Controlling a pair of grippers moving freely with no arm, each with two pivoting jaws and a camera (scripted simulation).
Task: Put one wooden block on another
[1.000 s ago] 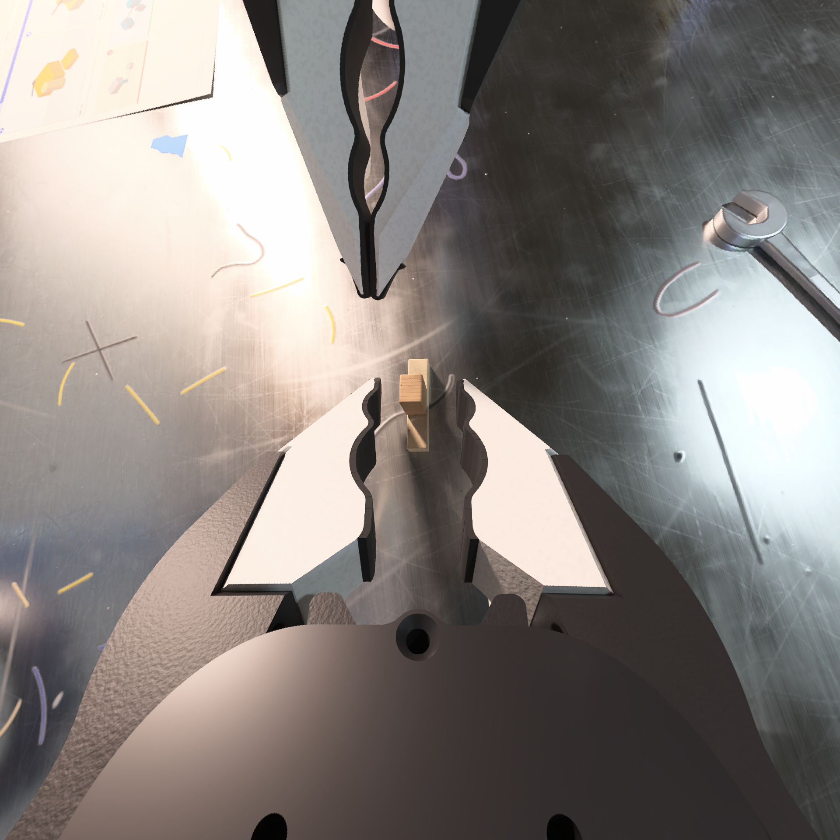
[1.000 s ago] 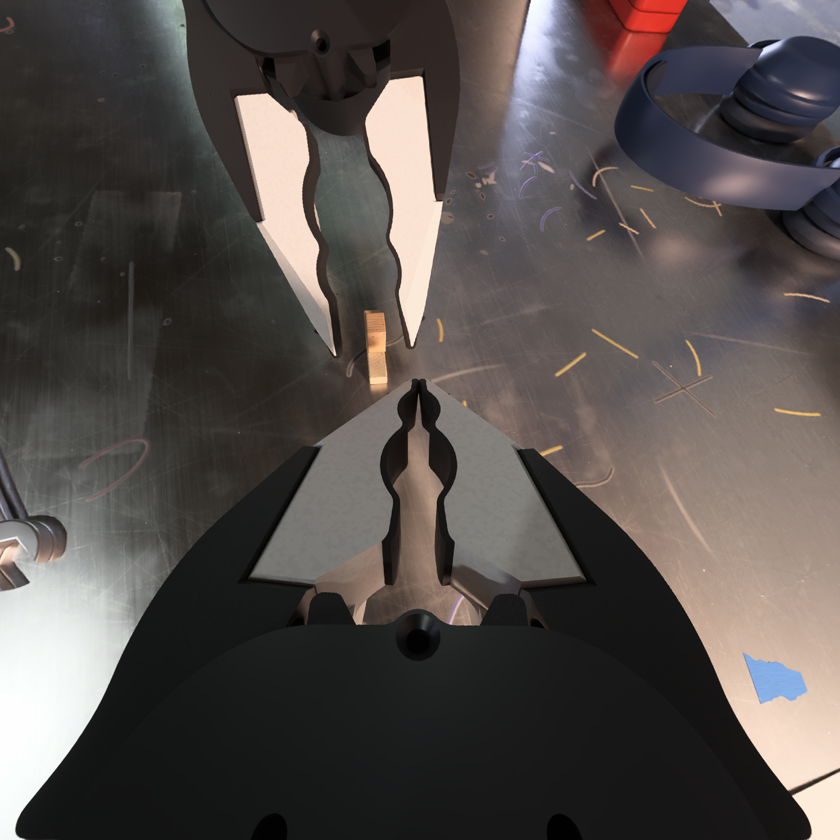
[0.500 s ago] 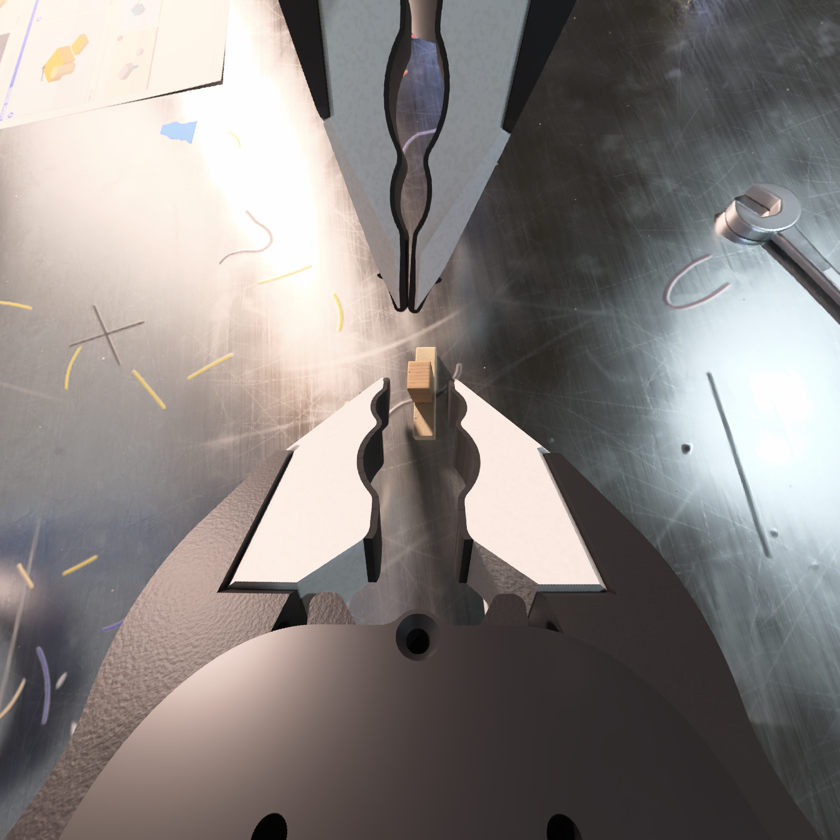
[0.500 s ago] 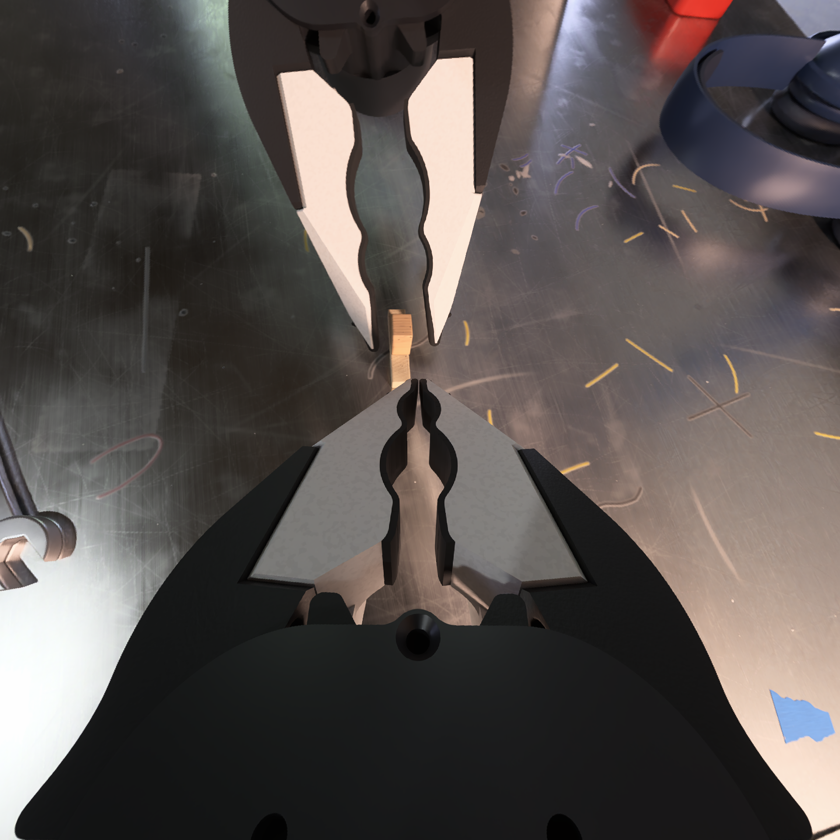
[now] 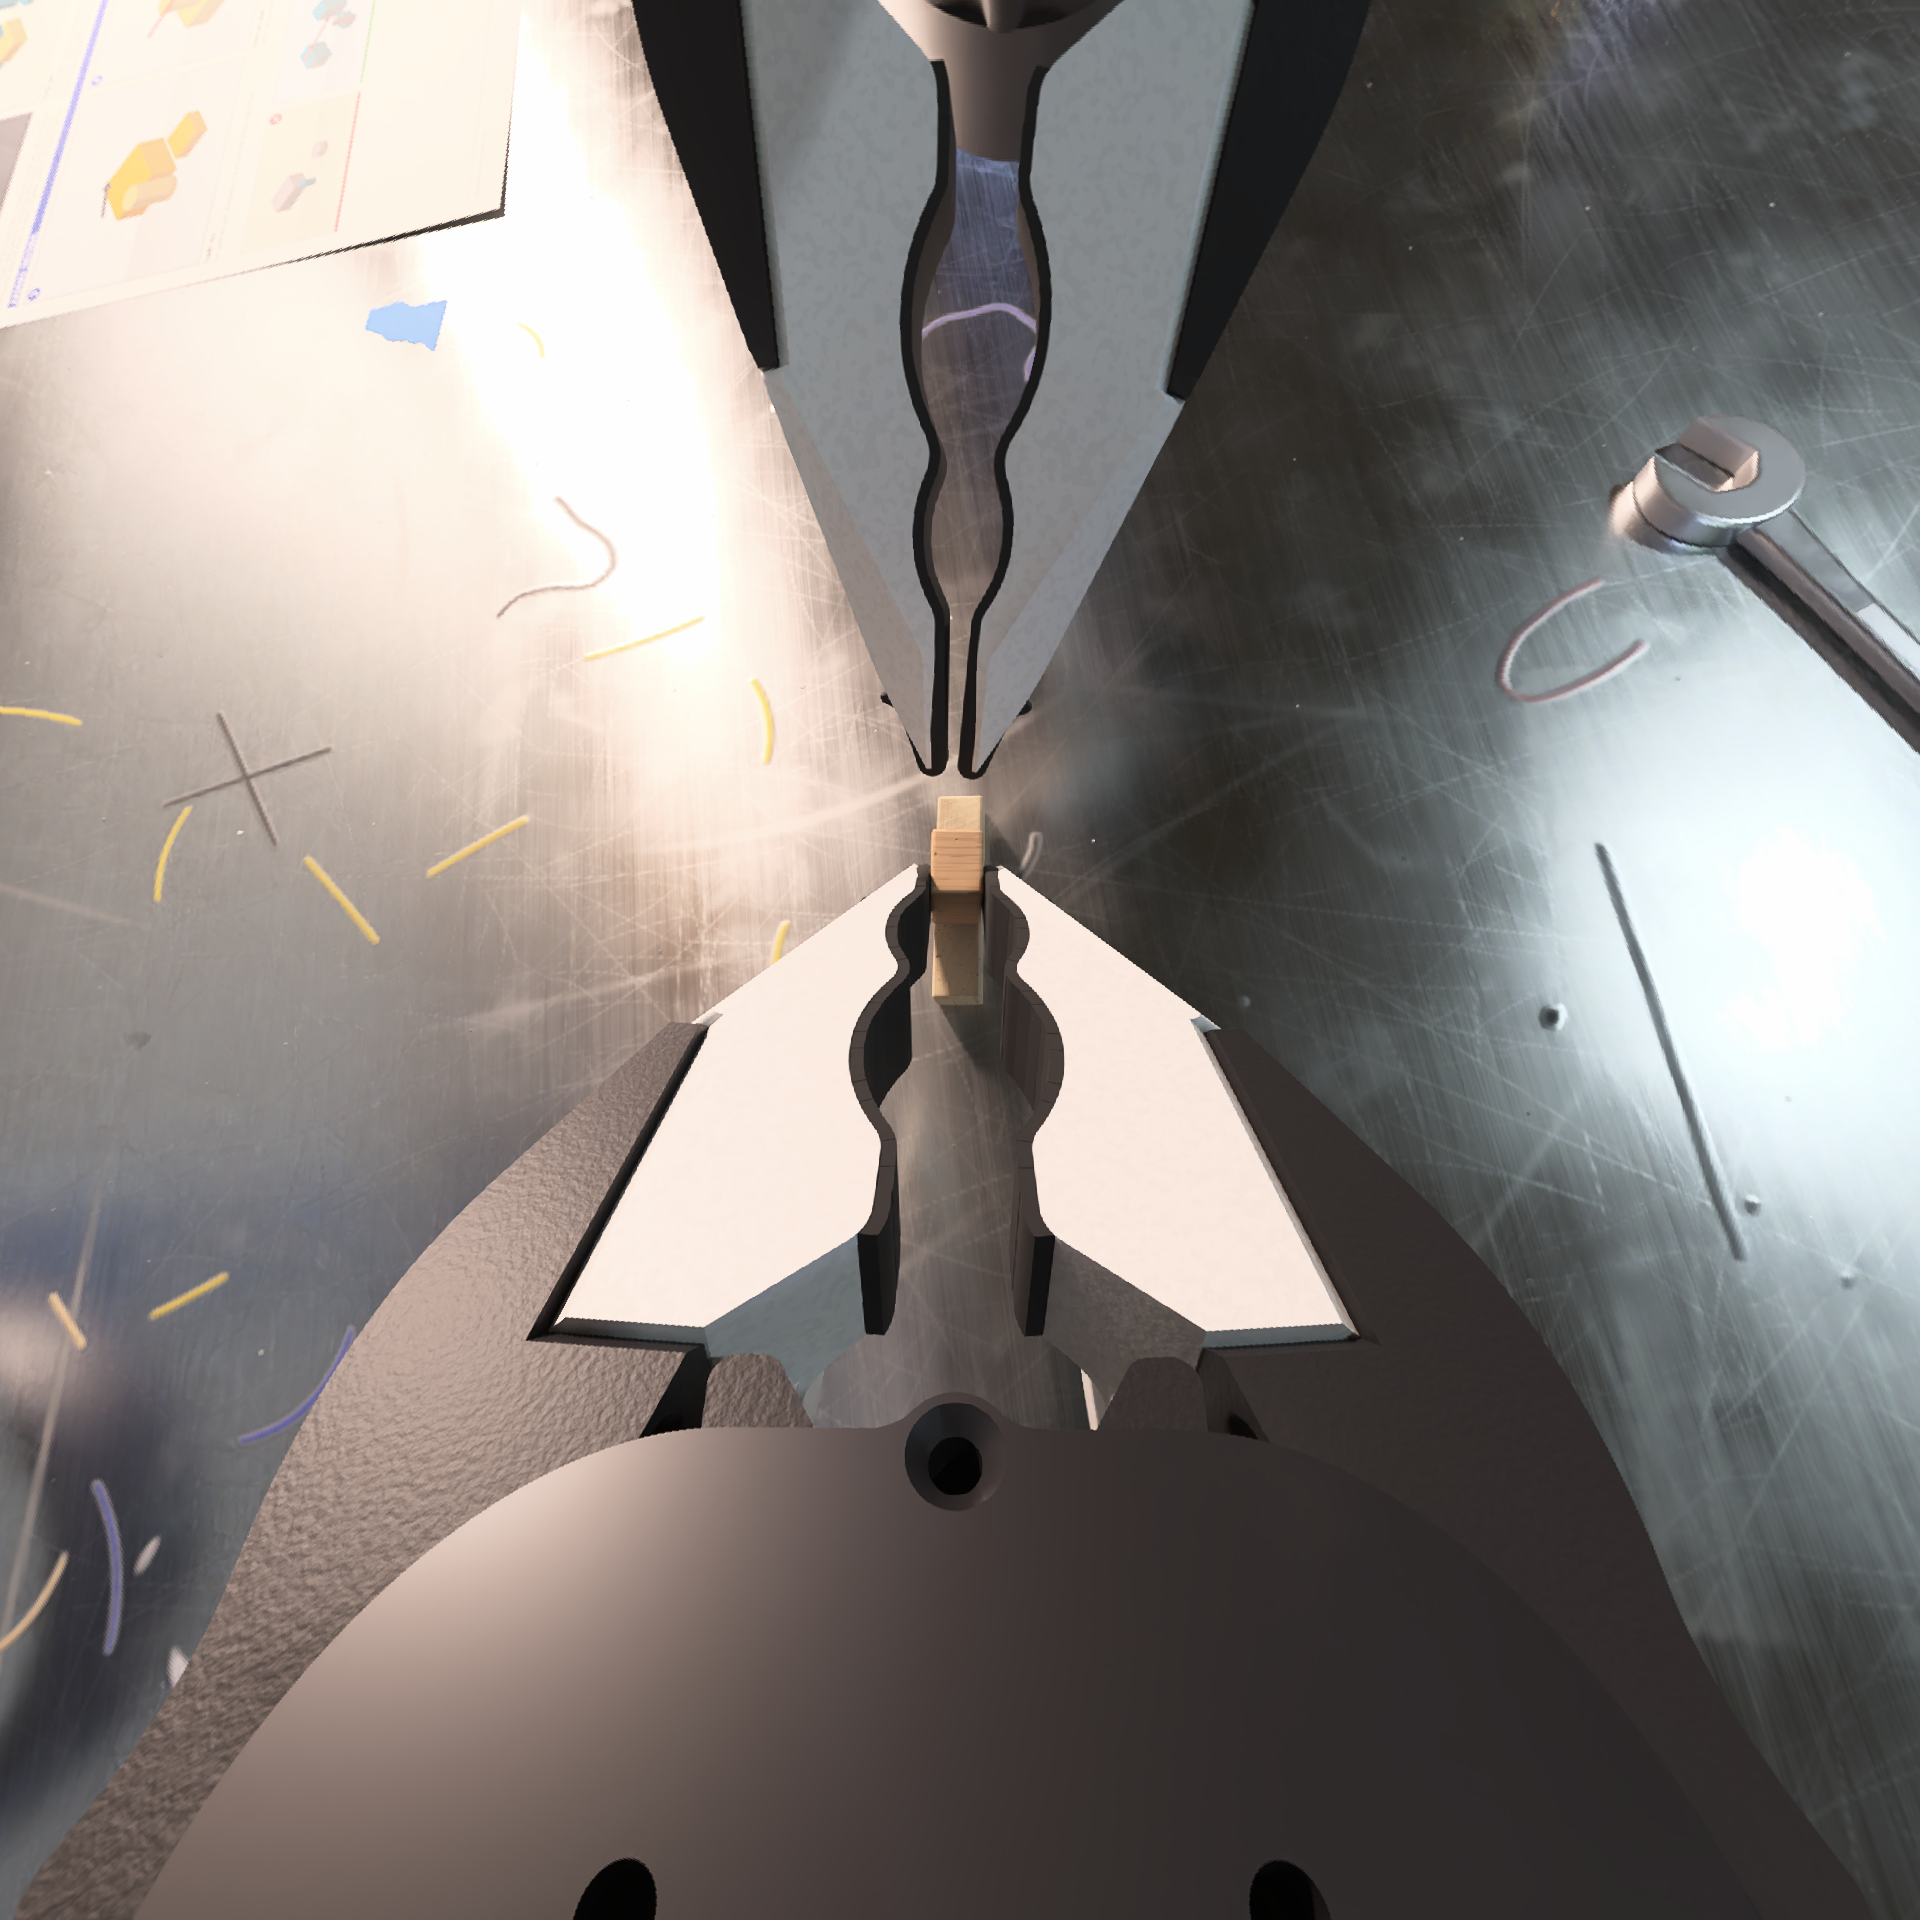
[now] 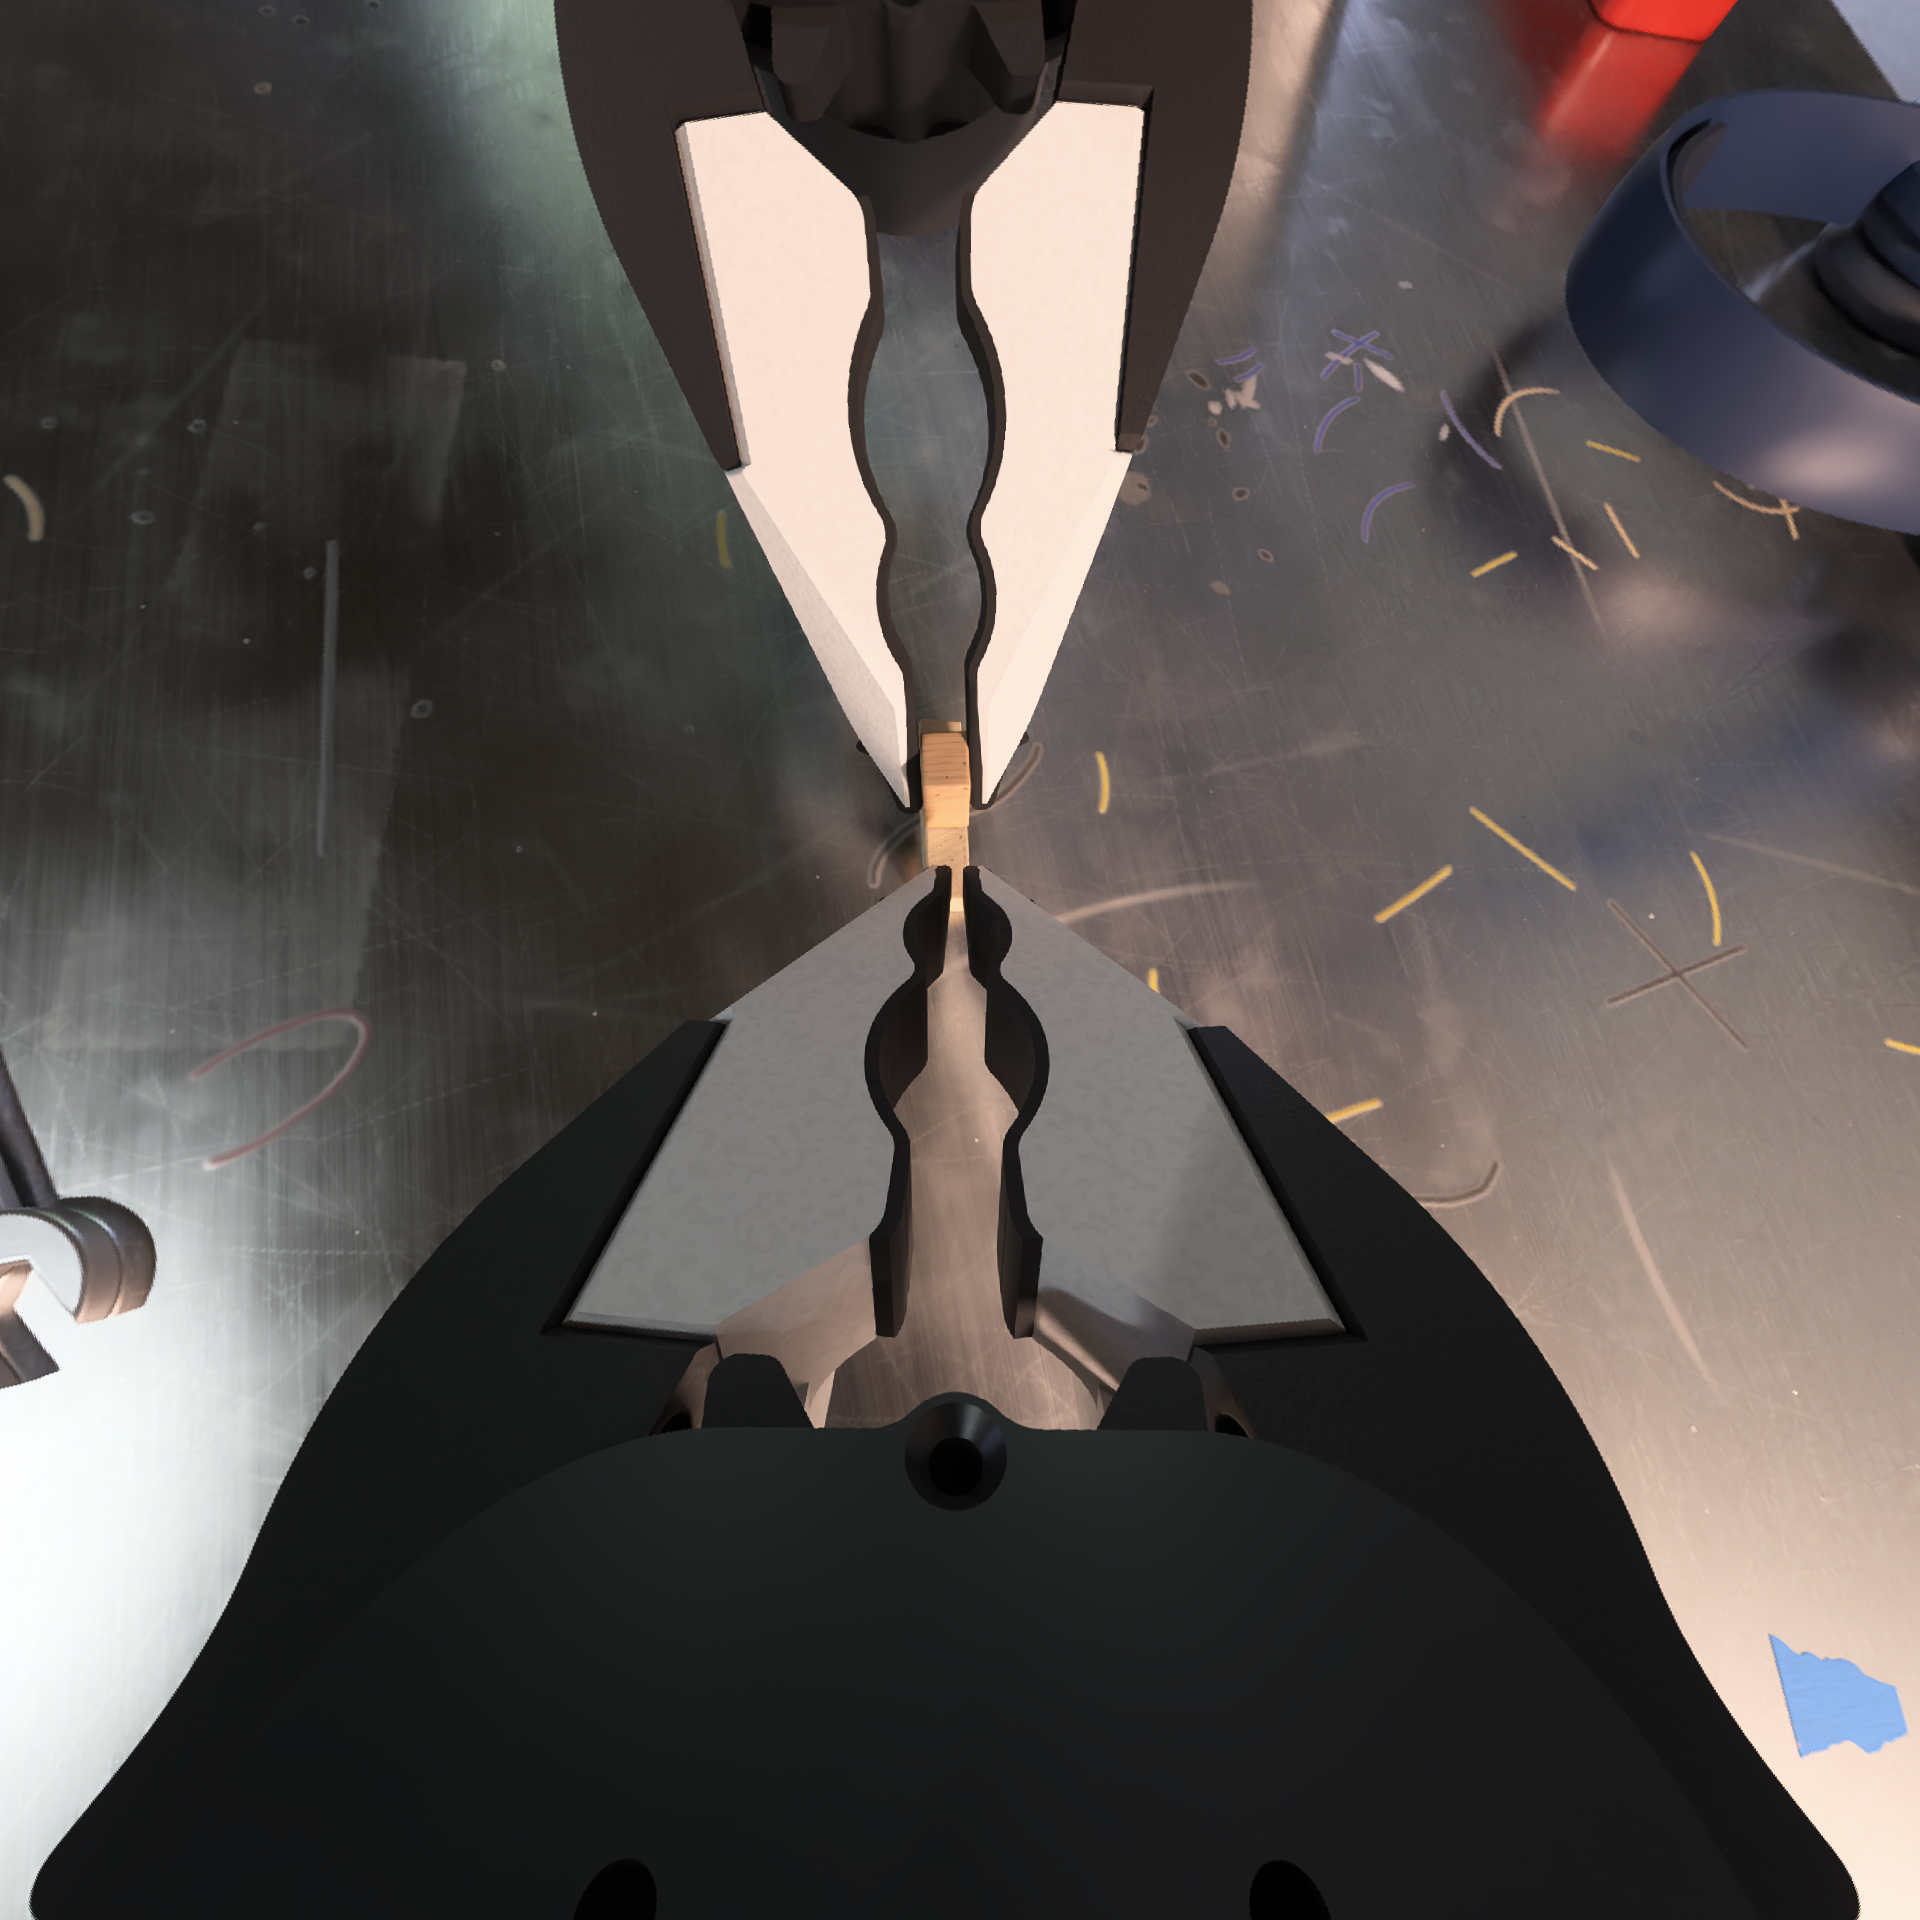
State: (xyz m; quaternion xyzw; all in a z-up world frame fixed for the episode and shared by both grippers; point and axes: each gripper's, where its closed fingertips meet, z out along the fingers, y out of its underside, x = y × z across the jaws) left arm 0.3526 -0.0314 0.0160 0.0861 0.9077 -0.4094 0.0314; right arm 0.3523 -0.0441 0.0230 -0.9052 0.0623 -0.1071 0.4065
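Note:
A small wooden block [image 5: 957,860] sits on a longer wooden block [image 5: 956,961] that lies on the scratched metal table [image 5: 1403,935]. My left gripper [image 5: 956,883], with white pads, has its fingertips closed against the small block's two sides. In the right wrist view the same gripper [image 6: 940,800] flanks the small block [image 6: 943,769] above the longer one [image 6: 943,836]. My right gripper [image 6: 956,878], with grey pads, is shut and empty. It points at the blocks from the opposite side, tips just short of them, and also shows in the left wrist view [image 5: 954,769].
A steel wrench [image 5: 1714,499] lies to the right in the left wrist view and shows again [image 6: 73,1257]. A printed sheet [image 5: 208,135] and a blue scrap [image 5: 407,322] lie far left. A dark blue band [image 6: 1714,343] and a red object [image 6: 1652,16] stand nearby.
My left gripper's fingers have closed from open onto the small block. The two grippers have drawn closer together, with the right gripper's tips now just beyond the blocks.

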